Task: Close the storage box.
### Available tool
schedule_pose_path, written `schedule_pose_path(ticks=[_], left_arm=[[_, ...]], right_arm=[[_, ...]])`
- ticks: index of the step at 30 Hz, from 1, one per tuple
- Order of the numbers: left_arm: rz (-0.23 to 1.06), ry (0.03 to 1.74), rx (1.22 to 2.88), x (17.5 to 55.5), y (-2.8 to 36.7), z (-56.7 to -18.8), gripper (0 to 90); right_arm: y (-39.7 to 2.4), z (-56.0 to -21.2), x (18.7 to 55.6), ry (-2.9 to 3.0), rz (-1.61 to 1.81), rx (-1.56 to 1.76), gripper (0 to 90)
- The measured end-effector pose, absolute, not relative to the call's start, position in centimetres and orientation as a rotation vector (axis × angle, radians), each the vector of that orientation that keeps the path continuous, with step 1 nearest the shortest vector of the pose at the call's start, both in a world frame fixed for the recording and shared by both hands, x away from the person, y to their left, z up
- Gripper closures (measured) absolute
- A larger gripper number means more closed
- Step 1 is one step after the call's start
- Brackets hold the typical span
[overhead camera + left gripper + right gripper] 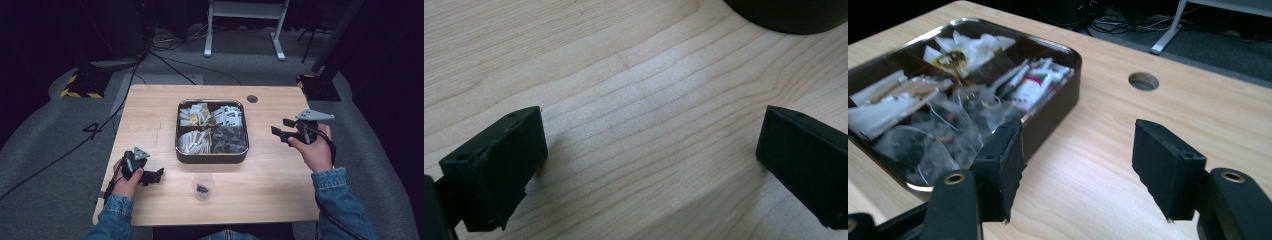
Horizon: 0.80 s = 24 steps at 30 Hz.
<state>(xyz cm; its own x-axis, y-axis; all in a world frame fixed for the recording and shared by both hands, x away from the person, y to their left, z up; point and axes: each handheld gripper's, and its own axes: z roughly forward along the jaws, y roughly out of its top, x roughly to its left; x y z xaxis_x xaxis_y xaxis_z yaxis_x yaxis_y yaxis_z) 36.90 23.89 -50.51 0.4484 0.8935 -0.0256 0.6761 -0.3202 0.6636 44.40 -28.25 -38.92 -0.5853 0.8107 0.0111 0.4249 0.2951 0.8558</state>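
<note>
1. Tray [212, 156] of four compartments, dark-walled, set at the middle of a pale wooden table [150, 105]; packets in white wrappers in three compartments, clear crinkled bags of dark pieces in the near right one.
2. Small clear cup [203, 186] standing upright near the table's front edge, just in front of the tray and apart from it, dark bits at its bottom.
3. Left gripper [156, 175] held low over the near left part of the table, pointing right toward the cup, with a gap between them; jaws spread wide in the left gripper view, bare wood between them, nothing held.
4. Right gripper [281, 129] raised to the right of the tray, pointing left at its right wall; jaws parted, nothing between them but tabletop in the right gripper view.
5. Tray's near corner seen just past the left jaw in the right gripper view, close to the jaw, contact not clear.
6. Round cable hole [252, 98] in the tabletop beyond the tray's far right corner.
7. Denim sleeves [332, 182] on both forearms, coming in from the bottom edge.
</note>
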Motion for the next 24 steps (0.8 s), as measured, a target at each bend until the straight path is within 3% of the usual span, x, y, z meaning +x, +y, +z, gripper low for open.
schedule_pose_path(ticks=[24], left_arm=[[0.468,1.308,2.093,37.0,23.9,-50.5,0.2]], right_arm=[[-34.9,-48.3,45.1,2.113,1.137,1.249,38.1]])
